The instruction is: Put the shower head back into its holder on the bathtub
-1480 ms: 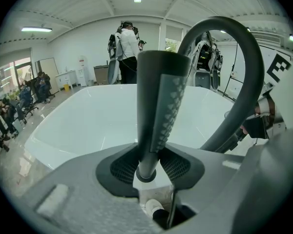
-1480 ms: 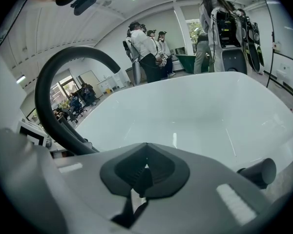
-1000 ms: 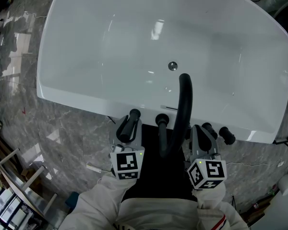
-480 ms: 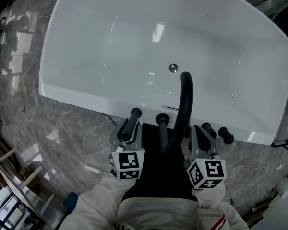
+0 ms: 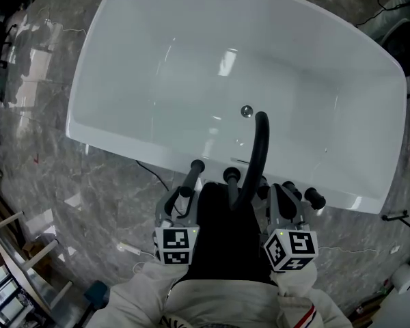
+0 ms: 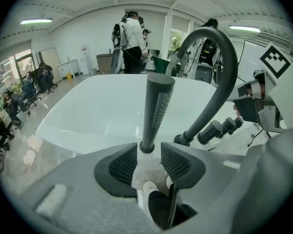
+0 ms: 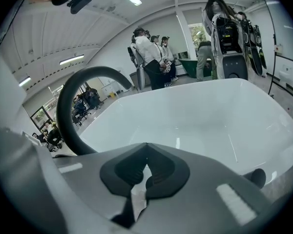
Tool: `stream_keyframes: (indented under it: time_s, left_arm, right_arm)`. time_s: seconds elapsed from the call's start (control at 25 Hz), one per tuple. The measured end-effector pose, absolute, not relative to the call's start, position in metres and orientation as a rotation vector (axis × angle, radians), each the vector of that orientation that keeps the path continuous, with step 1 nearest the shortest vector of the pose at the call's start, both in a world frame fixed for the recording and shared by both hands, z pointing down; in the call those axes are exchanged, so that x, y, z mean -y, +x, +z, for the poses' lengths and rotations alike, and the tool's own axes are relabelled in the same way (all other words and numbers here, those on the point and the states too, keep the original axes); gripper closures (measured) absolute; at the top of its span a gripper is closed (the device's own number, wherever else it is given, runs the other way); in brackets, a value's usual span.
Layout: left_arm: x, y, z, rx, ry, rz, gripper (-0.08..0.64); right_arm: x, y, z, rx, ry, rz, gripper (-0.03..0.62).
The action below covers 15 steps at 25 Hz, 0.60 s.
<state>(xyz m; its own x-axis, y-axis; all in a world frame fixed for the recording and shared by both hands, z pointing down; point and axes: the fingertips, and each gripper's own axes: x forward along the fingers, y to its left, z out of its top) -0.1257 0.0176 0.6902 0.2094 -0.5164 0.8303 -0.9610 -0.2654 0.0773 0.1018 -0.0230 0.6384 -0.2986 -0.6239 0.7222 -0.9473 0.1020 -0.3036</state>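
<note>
Grey marble floor [image 5: 89,190], white bathtub [image 5: 133,153] w/ black fittings on its near rim; people stand far behind in the gripper views.

L tool [image 6: 148,161]: jaws wide apart, pads either side of the shower head [image 6: 156,106] but not pressing on it. The shower head stands upright by itself, base in what looks like its holder [image 6: 146,148] on the rim, so it's prob. seated and the open jaws leave it free.

R tool [image 7: 144,172]: jaws together, nothing btwn them, held off to the side, prob. just out of the way.

Beyond them: arched spout [image 5: 257,152] curving over the tub, knobs [image 5: 313,198] to its right.
</note>
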Motion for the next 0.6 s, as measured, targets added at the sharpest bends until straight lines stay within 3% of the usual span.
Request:
stream_keyframes:
  time_s: [0.44,0.6]
  left_arm:
    - [0.002,-0.158,0.608,1.509,1.834,0.810,0.403]
    - [0.021,-0.167,0.578,1.552,1.853,0.775,0.437]
  right_arm:
    - [0.053,0.096,0.565,2.076,1.541,0.961,0.586]
    - [0.069,0.095,0.540,2.106,1.556,0.932,0.586]
